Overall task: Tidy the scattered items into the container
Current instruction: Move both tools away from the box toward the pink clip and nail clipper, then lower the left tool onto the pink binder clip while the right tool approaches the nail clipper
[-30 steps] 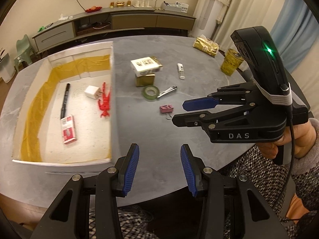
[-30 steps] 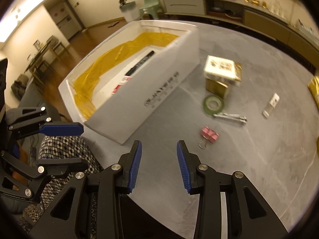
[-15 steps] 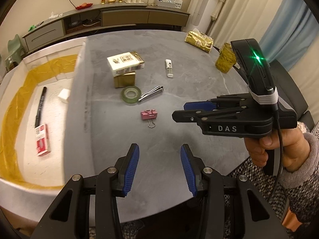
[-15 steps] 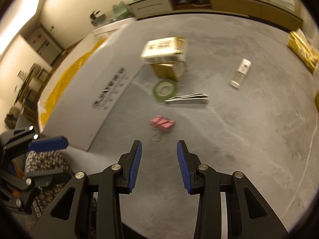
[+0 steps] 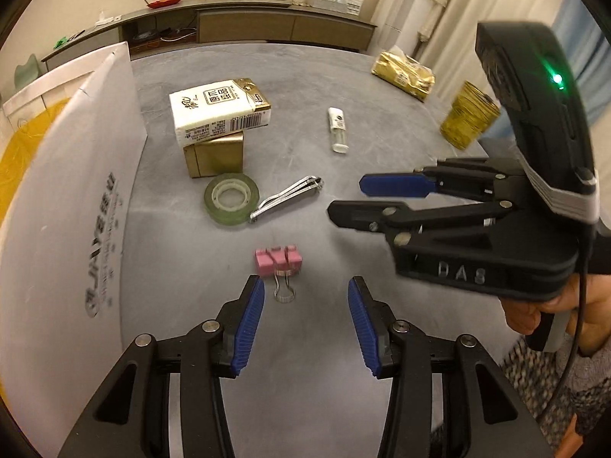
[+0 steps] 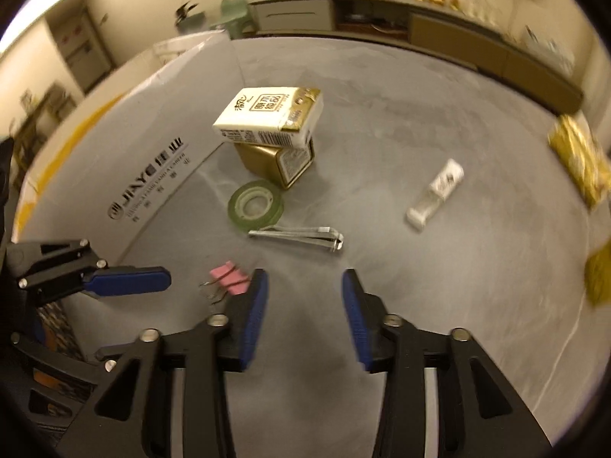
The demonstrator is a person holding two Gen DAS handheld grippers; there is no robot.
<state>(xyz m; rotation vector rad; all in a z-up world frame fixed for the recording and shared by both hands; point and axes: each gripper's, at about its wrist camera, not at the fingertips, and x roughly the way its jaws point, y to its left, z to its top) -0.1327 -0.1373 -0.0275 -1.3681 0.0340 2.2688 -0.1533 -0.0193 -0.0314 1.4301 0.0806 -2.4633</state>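
A pink binder clip (image 5: 278, 260) (image 6: 230, 278) lies on the grey table just ahead of my open left gripper (image 5: 305, 324), nearer its left finger. Beyond it sit a green tape roll (image 5: 231, 204) (image 6: 256, 206), silver nail clippers (image 5: 286, 197) (image 6: 298, 236), a white tissue pack (image 5: 219, 112) (image 6: 269, 116) on top of a gold box (image 5: 214, 158) (image 6: 277, 162), and a small white tube (image 5: 337, 129) (image 6: 435, 194). The white container (image 5: 76, 198) (image 6: 126, 168) stands at the left. My right gripper (image 6: 304, 316) (image 5: 345, 200) is open and empty, hovering right of the clip.
A gold foil bag (image 5: 404, 73) (image 6: 580, 160) and a gold jar (image 5: 469, 114) stand at the table's far right. A low cabinet (image 5: 244, 26) runs along the back wall. A hand (image 5: 542, 305) holds the right gripper's handle.
Both grippers have moved forward and down toward the scattered items, away from the container; the binder clip now lies close in front of the left gripper. Both remain open.
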